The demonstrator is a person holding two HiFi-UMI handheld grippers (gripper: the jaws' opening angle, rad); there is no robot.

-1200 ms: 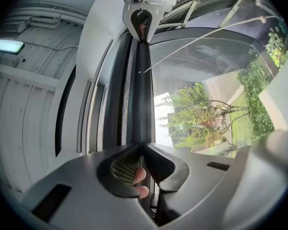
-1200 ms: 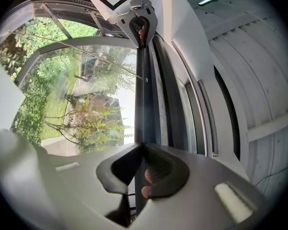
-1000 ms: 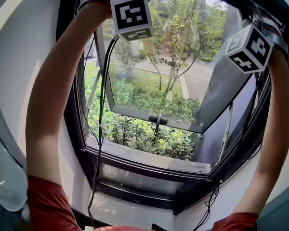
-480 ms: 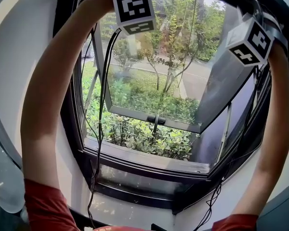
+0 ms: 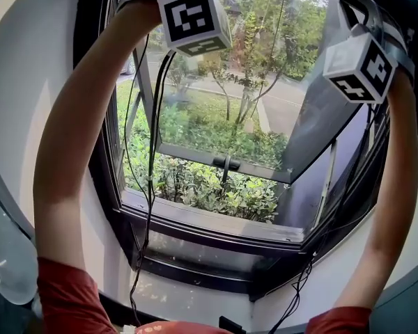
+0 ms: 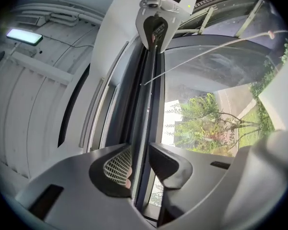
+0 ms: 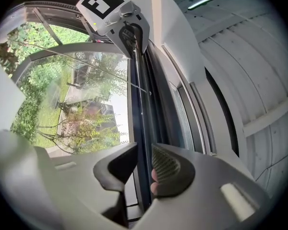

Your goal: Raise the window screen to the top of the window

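Both arms are raised to the top of the window, with the left marker cube (image 5: 193,21) and right marker cube (image 5: 362,65) high in the head view, where the jaws are out of sight. The screen's dark bar (image 6: 146,104) runs along the upper frame. My left gripper (image 6: 140,152) straddles it; its jaws have just been opening and a gap shows beside the bar. At the other end my right gripper (image 7: 145,152) also straddles the dark bar (image 7: 140,109), its jaws likewise just opening and standing off it.
The glass sash (image 5: 223,82) is pushed outward, its handle (image 5: 225,163) at the lower edge. Cables (image 5: 150,152) hang from the left gripper down past the sill (image 5: 216,218). Shrubs and a road lie outside. A ceiling light (image 6: 24,36) is overhead.
Both marker cubes stay at the top of the window with hardly any shift. The head view has tilted a little, so the sash sits slightly higher in the picture.
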